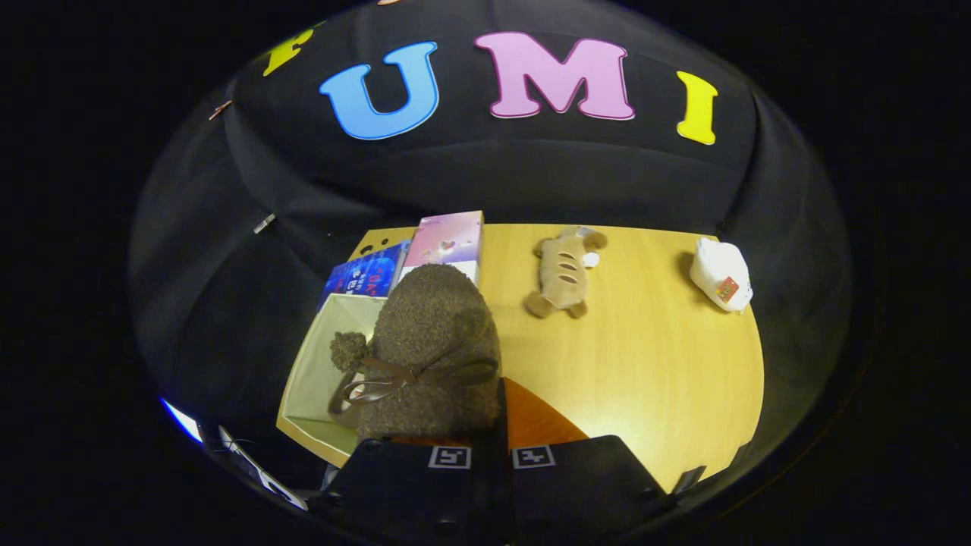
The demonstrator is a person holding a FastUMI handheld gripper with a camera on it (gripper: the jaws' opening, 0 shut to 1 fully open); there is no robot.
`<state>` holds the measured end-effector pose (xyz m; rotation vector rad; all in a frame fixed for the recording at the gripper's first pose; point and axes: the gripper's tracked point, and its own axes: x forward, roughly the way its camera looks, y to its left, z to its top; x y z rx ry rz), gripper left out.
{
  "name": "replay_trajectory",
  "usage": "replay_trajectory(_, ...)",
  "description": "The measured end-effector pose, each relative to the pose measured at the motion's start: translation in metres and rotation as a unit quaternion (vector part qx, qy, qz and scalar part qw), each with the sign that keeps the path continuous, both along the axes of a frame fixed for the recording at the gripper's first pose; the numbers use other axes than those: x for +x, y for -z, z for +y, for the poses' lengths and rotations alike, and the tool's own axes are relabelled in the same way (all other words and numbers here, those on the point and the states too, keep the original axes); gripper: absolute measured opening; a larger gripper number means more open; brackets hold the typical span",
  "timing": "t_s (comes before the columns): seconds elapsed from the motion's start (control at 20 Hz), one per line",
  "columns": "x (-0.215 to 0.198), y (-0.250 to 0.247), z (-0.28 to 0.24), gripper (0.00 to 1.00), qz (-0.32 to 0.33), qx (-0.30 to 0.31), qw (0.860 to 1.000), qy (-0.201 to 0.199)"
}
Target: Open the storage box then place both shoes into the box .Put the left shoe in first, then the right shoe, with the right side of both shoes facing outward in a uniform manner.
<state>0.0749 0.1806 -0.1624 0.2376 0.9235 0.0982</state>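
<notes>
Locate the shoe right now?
In the gripper view, the brown fuzzy shoe sits pinched in the gripper, held over the open storage box at the table's left edge, before two cartons.

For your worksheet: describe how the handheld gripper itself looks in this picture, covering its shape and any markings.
The gripper appears as two broad, flat-topped blocks side by side with a narrow seam between them. Each block carries one small square black-and-white fiducial marker near the seam. No cables or sleeve can be made out.

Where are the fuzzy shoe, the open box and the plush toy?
Shoe (436,334), gripper view: fuzzy upper, held between the fingers.
Box (315,364), gripper view: pale inner wall.
Plush toy (563,274), gripper view: belly.
</notes>
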Motion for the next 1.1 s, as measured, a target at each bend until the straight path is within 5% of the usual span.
replay_trajectory(0.3,0.028,0.01,0.096,0.05,0.026,0.024,0.999,0.002)
replay_trajectory(0.55,0.037,0.056,0.14,0.05,0.063,-0.014,0.998,0.011)
replay_trajectory(1.1,0.021,0.126,0.141,0.06,0.111,-0.134,0.984,0.024)
